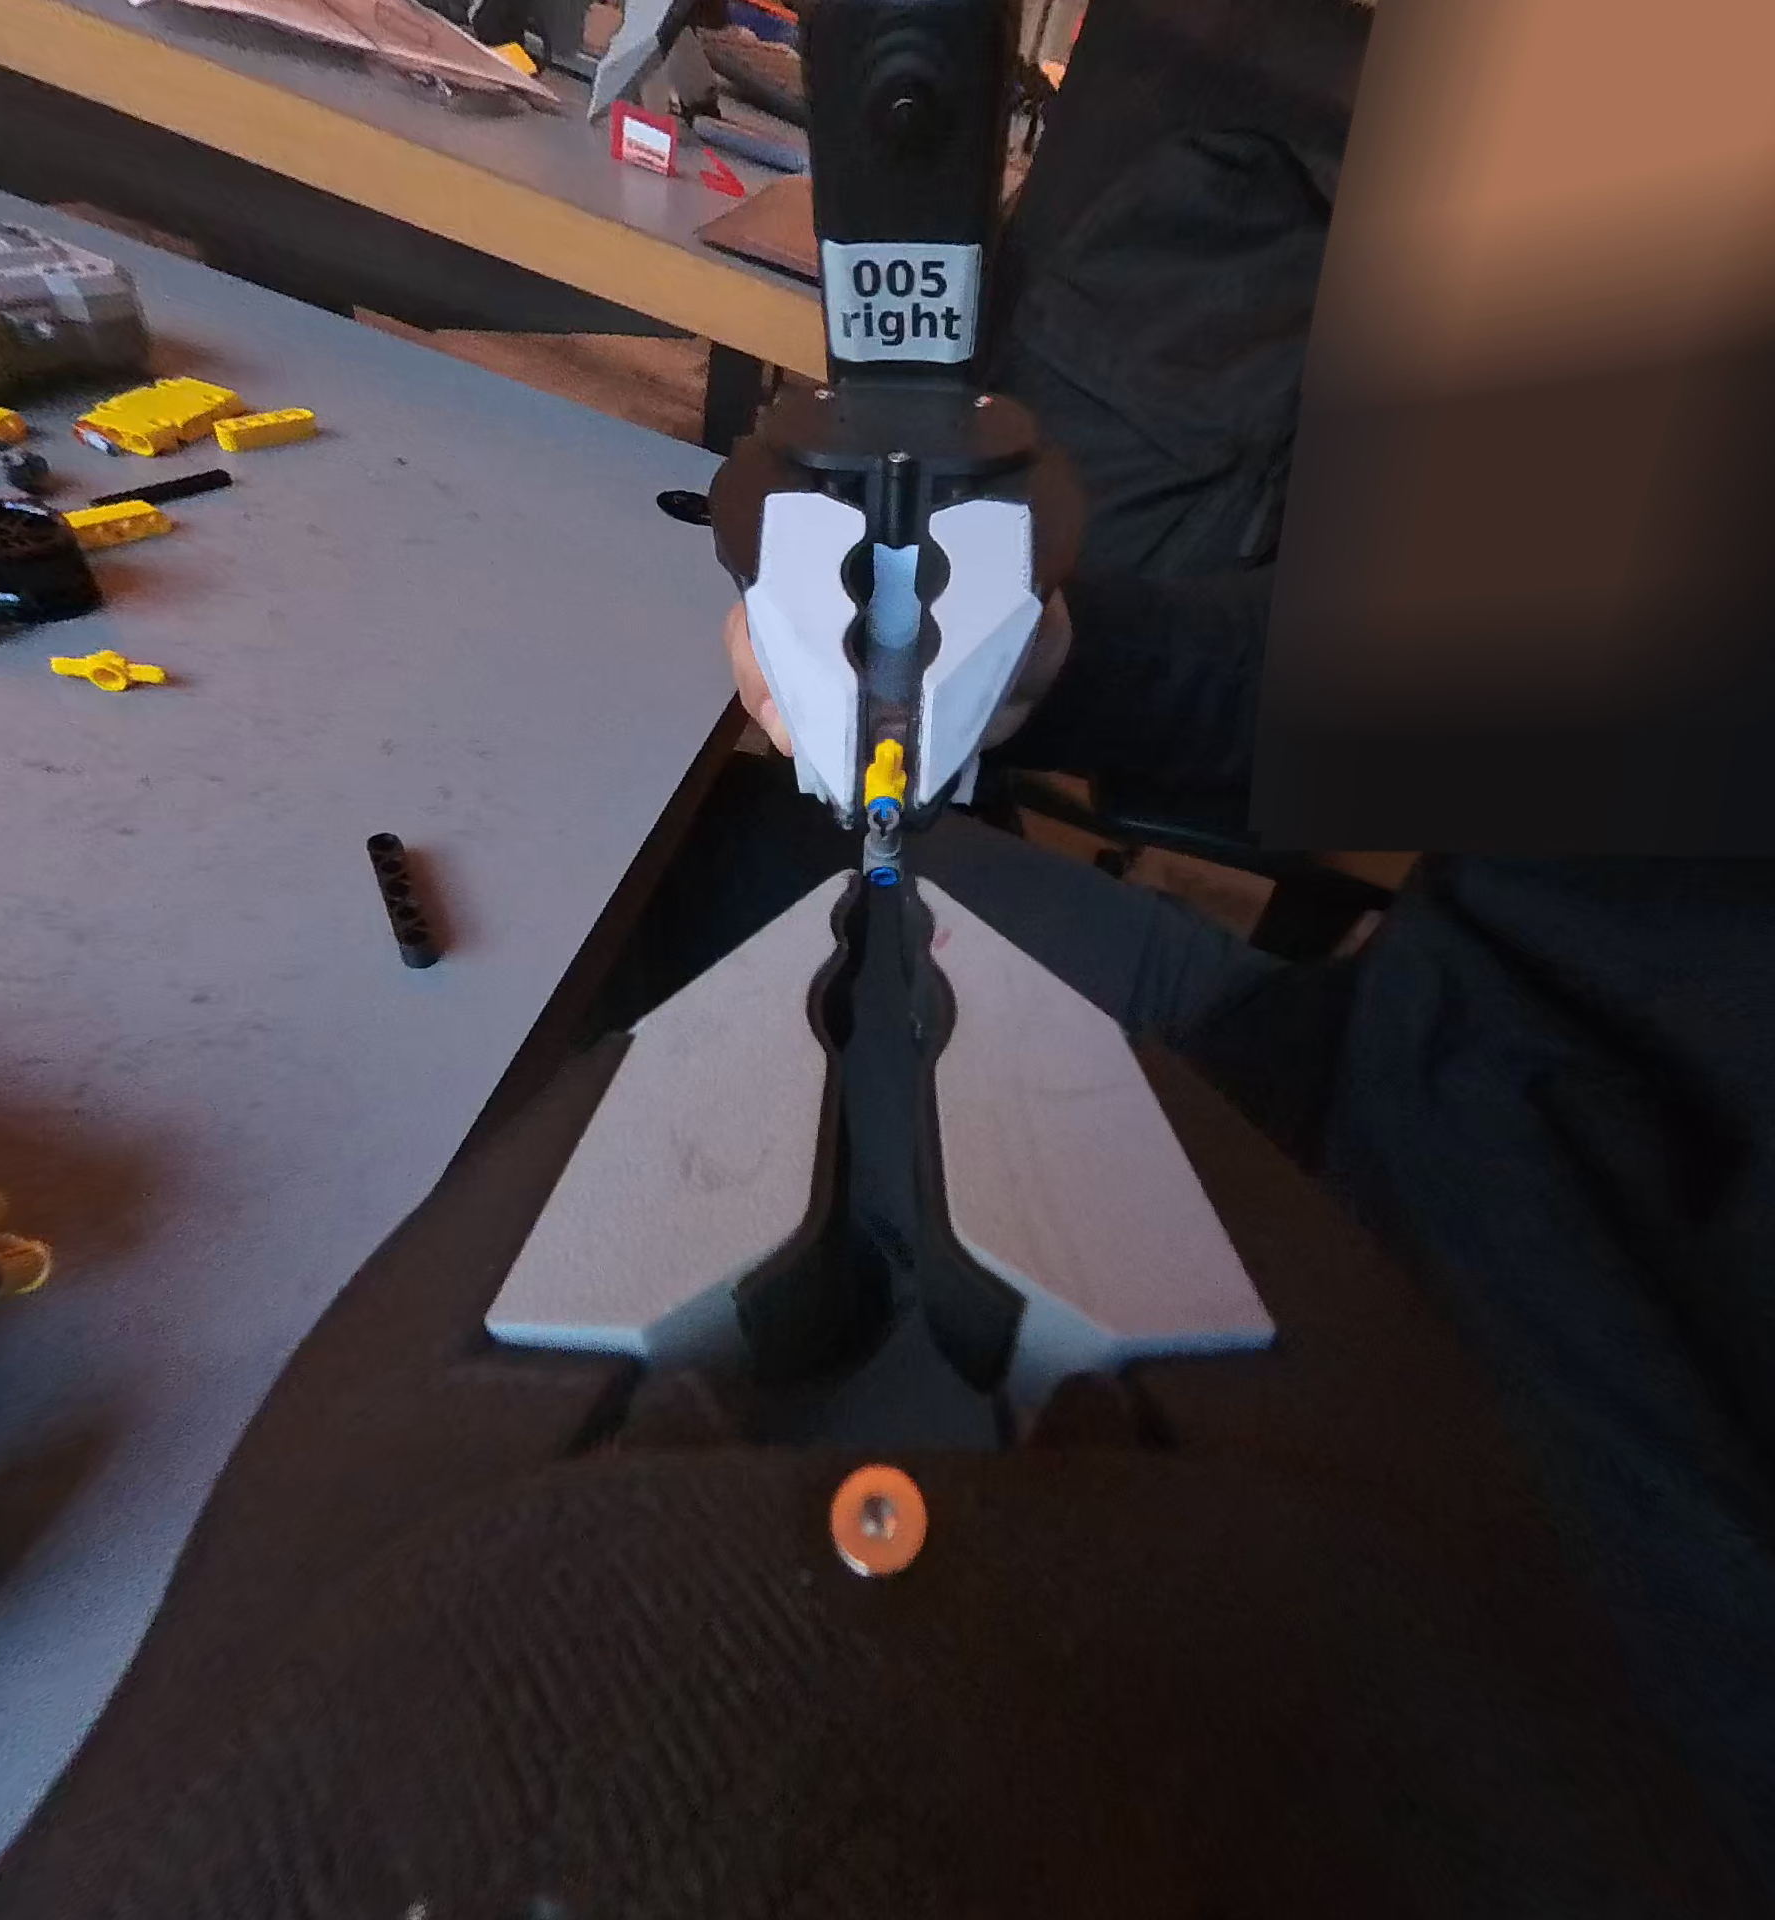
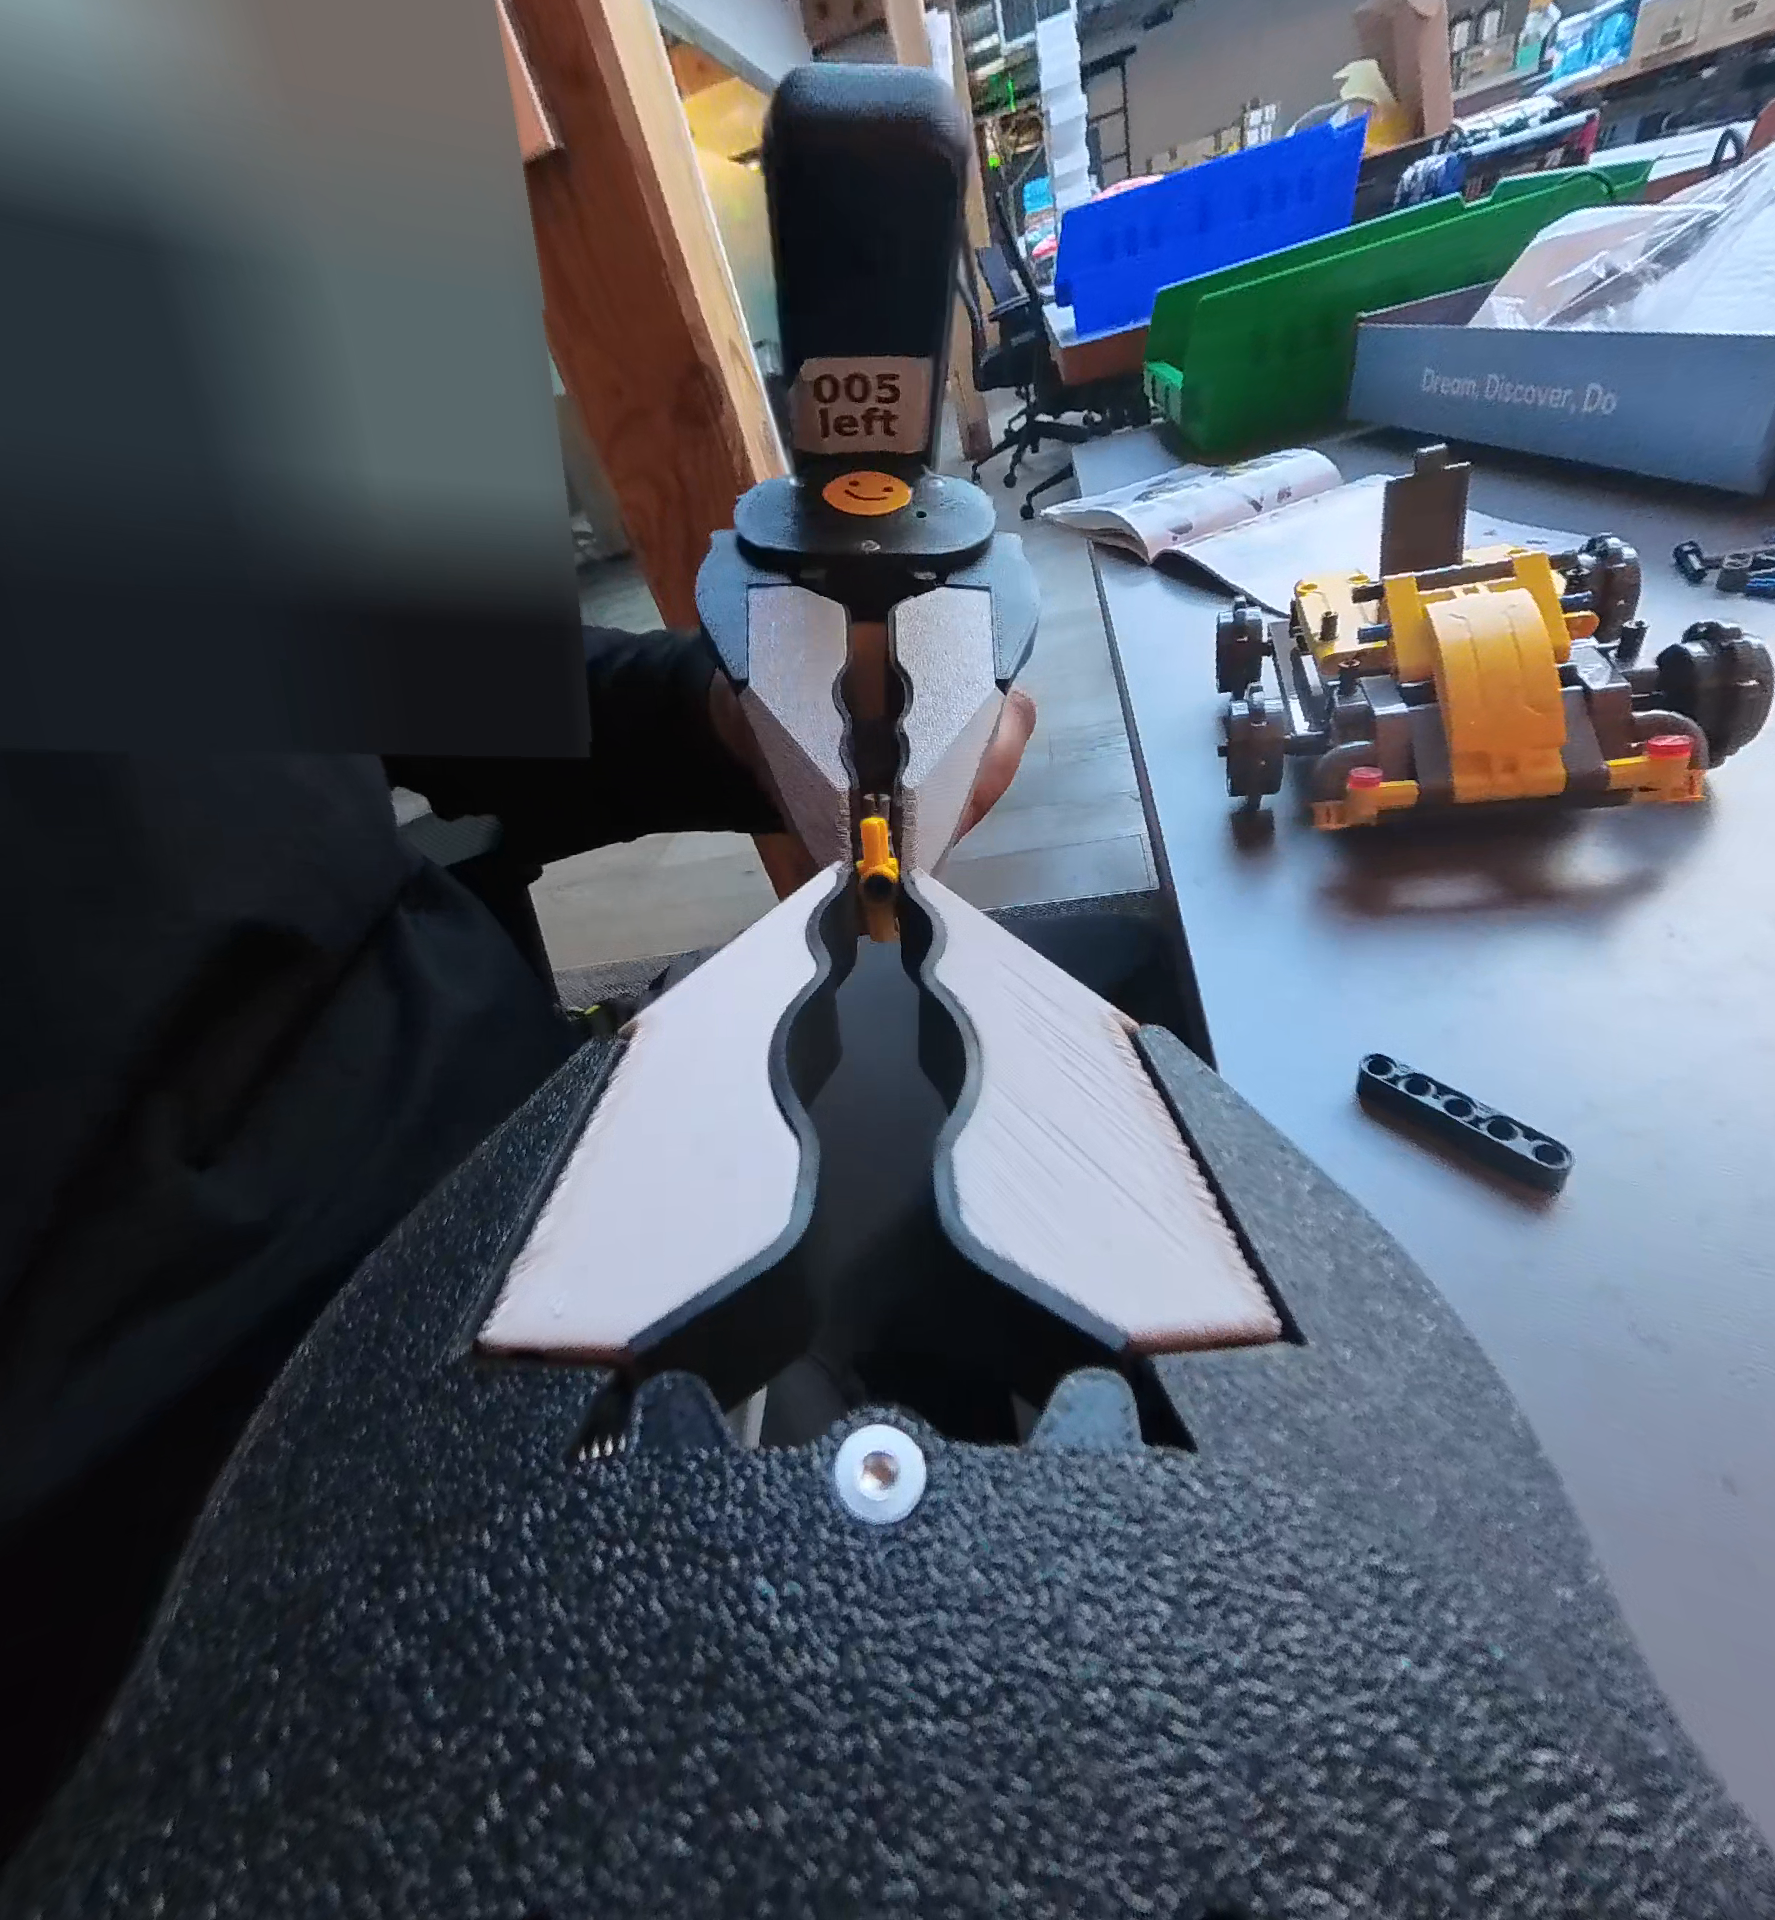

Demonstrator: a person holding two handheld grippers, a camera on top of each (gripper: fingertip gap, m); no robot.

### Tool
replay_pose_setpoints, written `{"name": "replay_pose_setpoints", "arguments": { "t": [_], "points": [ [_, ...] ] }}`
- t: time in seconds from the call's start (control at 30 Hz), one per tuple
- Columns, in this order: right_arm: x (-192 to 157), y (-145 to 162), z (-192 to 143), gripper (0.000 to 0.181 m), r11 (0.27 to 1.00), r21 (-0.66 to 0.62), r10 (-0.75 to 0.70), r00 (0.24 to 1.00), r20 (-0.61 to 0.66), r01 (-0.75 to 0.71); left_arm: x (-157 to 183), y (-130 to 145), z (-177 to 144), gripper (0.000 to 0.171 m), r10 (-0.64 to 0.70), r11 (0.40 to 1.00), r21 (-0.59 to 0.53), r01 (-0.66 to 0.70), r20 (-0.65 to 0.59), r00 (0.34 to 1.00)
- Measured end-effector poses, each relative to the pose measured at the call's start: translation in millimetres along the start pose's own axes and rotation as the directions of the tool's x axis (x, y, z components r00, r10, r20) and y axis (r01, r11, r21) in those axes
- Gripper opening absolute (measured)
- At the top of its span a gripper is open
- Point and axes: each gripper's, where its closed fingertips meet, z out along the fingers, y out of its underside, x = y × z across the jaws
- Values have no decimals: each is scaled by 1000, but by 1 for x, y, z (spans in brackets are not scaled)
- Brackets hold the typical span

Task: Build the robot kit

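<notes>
Grippers tip-to-tip | right gripper (image 1: 885, 805) pinches yellow connector (image 1: 884, 774) | left gripper (image 1: 881, 883) touching

yellow connector piece (image 1: 884, 774), black holed beam (image 2: 1463, 1121), yellow-and-grey toy car (image 2: 1485, 686), grey table (image 1: 343, 644)

A half-built yellow and grey brick vehicle (image 2: 1475, 686) stands on the grey table (image 2: 1485, 1039), an open instruction booklet (image 2: 1205, 509) behind it, a black holed beam (image 2: 1463, 1120) nearer.
</notes>
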Motion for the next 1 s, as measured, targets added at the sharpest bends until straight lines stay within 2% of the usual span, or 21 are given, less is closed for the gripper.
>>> {"name": "replay_pose_setpoints", "arguments": {
  "t": [0.23,0.3,0.57,0.7,0.87,1.0],
  "points": [
    [-1,4,2,6,1000,-20,-5,1000,5,5,-2,0,0,20,-57,998,5,57,-14,998],
    [0,4,2,6,1000,-26,-12,1000,-5,11,0,0,1,5,-49,999,3,49,-23,999],
    [3,7,1,6,999,-38,-5,1000,-13,5,-3,-2,-2,4,-37,999,8,37,0,999],
    [6,9,2,6,998,-40,49,999,-14,-49,-6,1,-2,4,93,995,-33,-90,82,992],
    [8,13,2,6,985,-33,173,985,30,-172,-9,4,0,5,298,952,-134,-276,195,934],
    [10,16,3,6,987,-49,154,988,5,-154,-13,8,1,5,366,925,-198,-325,233,901]
  ]
}}
